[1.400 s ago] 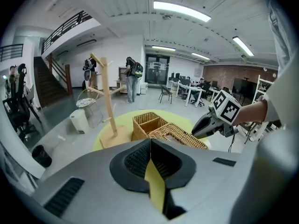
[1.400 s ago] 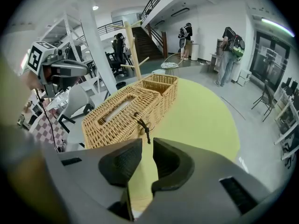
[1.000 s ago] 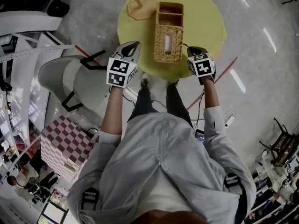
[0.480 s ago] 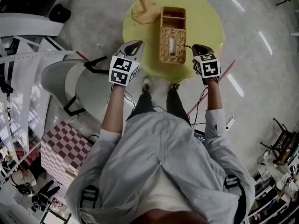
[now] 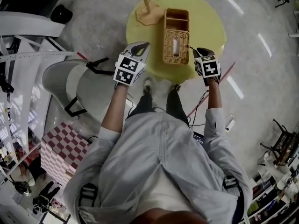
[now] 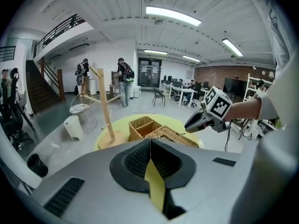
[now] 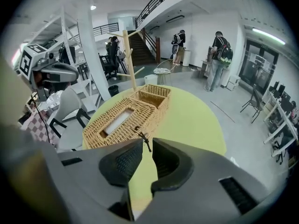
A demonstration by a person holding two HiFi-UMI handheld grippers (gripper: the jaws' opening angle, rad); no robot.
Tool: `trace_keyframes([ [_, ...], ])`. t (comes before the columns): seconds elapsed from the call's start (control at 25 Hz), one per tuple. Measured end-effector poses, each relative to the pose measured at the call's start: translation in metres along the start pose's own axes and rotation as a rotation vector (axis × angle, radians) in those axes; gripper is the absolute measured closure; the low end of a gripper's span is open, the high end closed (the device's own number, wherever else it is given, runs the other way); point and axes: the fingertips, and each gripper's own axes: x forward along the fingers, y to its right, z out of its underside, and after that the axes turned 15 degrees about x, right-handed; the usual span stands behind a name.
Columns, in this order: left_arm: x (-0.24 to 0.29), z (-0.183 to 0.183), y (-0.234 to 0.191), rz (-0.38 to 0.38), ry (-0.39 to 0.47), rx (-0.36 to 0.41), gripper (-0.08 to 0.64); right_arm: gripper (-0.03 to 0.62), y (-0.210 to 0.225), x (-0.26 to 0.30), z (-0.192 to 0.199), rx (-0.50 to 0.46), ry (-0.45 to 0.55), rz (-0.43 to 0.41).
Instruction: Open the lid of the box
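Wicker box [image 5: 176,36] lies just left of my right hand-held gripper [image 5: 195,52], lengthwise away from me. Its jaws have just been opening, empty. The farther left hand-held gripper [image 5: 141,47] is clenched.

Round yellow table [image 5: 205,22] on grey floor [image 5: 261,13]. Wicker box [image 5: 176,36] near table centre, long axis running away from person. Lid [image 7: 140,110] down flat, slot in top. Open compartment [image 5: 176,16] at box's far end. Wooden peg stand [image 5: 148,13] just left of box's far end, base flat on tabletop.
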Motion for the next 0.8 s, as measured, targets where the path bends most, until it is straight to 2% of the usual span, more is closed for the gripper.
trace_keyframes([
  [0.2, 0.012, 0.009, 0.007, -0.004, -0.034, -0.023, 0.531, 0.488, 0.007, 0.019, 0.008, -0.022, -0.044, -0.036],
  [0.56, 0.027, 0.015, 0.006, -0.019, -0.063, -0.048, 0.531, 0.490, 0.011, 0.043, 0.015, -0.066, -0.102, -0.085],
  [0.68, 0.028, 0.017, 0.005, -0.021, -0.066, -0.052, 0.531, 0.544, 0.011, 0.046, 0.016, -0.080, -0.109, -0.085],
  [0.8, 0.029, 0.017, 0.004, -0.023, -0.066, -0.054, 0.531, 0.565, 0.011, 0.044, 0.015, -0.085, -0.113, -0.085],
])
